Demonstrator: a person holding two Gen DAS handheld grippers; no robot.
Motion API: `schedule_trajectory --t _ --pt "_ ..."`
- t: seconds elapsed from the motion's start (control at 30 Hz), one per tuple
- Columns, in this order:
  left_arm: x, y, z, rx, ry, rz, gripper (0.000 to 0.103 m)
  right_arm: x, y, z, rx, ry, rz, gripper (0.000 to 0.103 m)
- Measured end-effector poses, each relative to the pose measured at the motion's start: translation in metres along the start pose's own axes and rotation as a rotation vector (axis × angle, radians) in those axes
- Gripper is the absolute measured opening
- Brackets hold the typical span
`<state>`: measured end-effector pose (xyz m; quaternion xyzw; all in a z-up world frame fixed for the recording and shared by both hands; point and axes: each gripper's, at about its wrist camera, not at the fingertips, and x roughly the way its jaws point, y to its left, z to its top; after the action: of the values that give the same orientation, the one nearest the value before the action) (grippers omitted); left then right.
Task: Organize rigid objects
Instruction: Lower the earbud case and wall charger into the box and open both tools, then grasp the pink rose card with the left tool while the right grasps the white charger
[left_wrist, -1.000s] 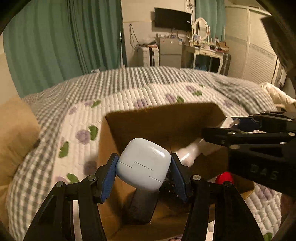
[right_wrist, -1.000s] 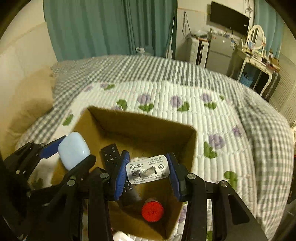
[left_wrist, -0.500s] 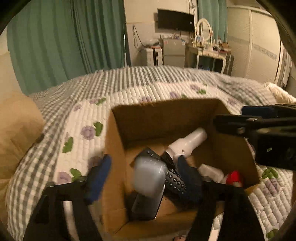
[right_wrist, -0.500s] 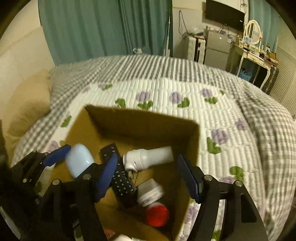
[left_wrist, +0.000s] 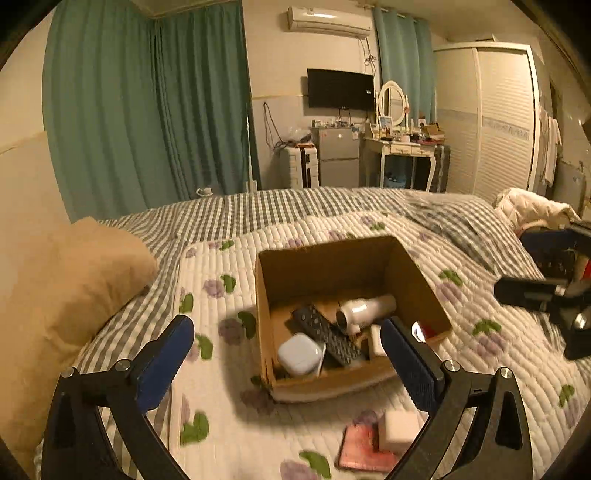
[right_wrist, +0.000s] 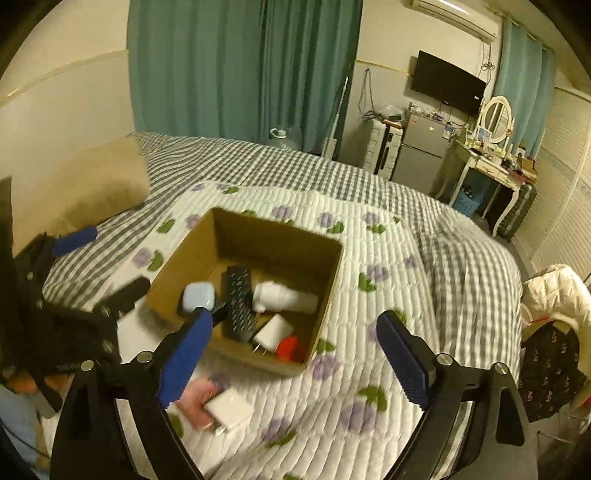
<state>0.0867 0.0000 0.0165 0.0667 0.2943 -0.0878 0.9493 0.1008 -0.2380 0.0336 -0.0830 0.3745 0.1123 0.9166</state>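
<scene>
An open cardboard box (left_wrist: 325, 258) (right_wrist: 273, 236) sits on the quilted bed. Inside lie a pale blue case (left_wrist: 299, 353) (right_wrist: 198, 297), a black remote (left_wrist: 327, 334) (right_wrist: 240, 302), a white bottle (left_wrist: 365, 309) (right_wrist: 284, 297), a white charger (right_wrist: 271, 330) and a red-capped item (right_wrist: 290, 347). My left gripper (left_wrist: 288, 363) is open and empty, raised in front of the box. My right gripper (right_wrist: 291, 354) is open and empty, above the box's near right corner. A white block (left_wrist: 400, 430) (right_wrist: 229, 408) on a pink item (left_wrist: 364, 450) (right_wrist: 194, 404) lies on the quilt before the box.
A tan pillow (left_wrist: 70, 280) (right_wrist: 99, 184) lies to the left of the box. White clothing (left_wrist: 532, 206) (right_wrist: 557, 295) is heaped at the bed's right edge. A dresser, fridge and wardrobe stand beyond the bed's foot.
Both grippers opened: the blue case and the white charger dropped into the box. Both grippers then pulled up and back from the box.
</scene>
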Motion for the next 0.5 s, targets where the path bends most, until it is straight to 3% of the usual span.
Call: schedule_trajectory --t 0.23,0.5 --pt "0.004 -0.007 -0.044 -0.057 0.071 0.016 0.103 0.025 0.018 -0.058 0.009 0.077 0.075 0.091" --pt "0.031 -0.006 -0.085 -0.098 0.164 0.06 0.103 0.08 0.04 -0.086 -0.021 0.214 0.121 0.091"
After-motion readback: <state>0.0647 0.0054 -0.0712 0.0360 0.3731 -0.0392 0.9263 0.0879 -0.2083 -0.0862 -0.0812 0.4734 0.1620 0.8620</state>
